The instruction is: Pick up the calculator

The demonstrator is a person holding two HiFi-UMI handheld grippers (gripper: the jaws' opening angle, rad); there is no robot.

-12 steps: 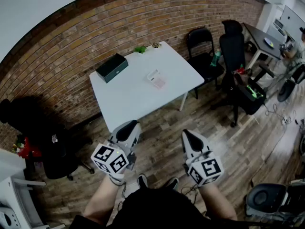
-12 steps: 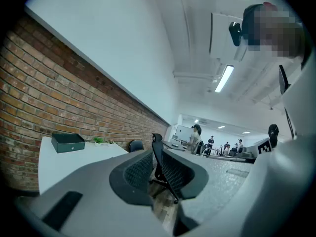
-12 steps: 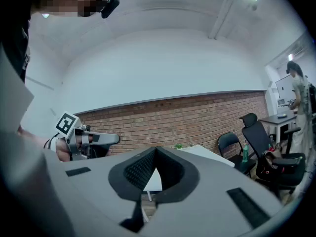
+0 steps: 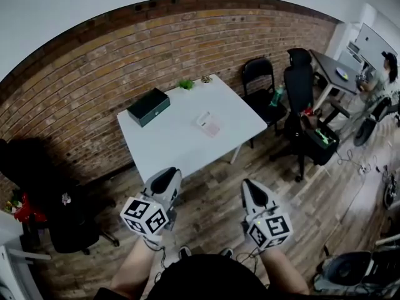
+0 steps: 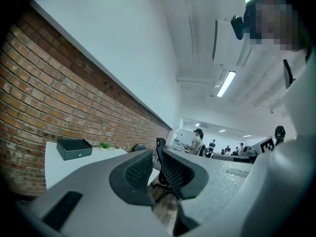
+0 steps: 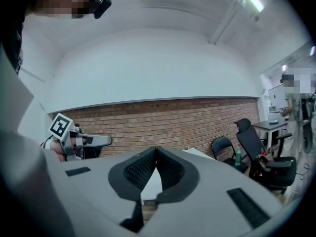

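Note:
The calculator point(image 4: 207, 123), small, white and pink, lies near the middle of the white table point(image 4: 175, 144) in the head view. Both grippers are held level over the wooden floor, well short of the table's near edge. My left gripper point(image 4: 166, 181) is shut with nothing between its jaws, its tips point(image 5: 155, 169) nearly touching. My right gripper point(image 4: 250, 189) is shut and empty too, its pads meeting point(image 6: 156, 169). The table's far part shows past the jaws in both gripper views. In the right gripper view the left gripper point(image 6: 94, 141) shows at the left.
A dark green box point(image 4: 149, 106) sits at the table's back left, a small green plant point(image 4: 185, 84) at its back edge by the brick wall. Black chairs point(image 4: 262, 80) stand right of the table, an office chair point(image 4: 72, 224) at left. A person point(image 4: 381, 74) stands by a far desk.
The head view has shifted slightly; the table sits a little lower in the frame. Both grippers keep their pose and stay shut.

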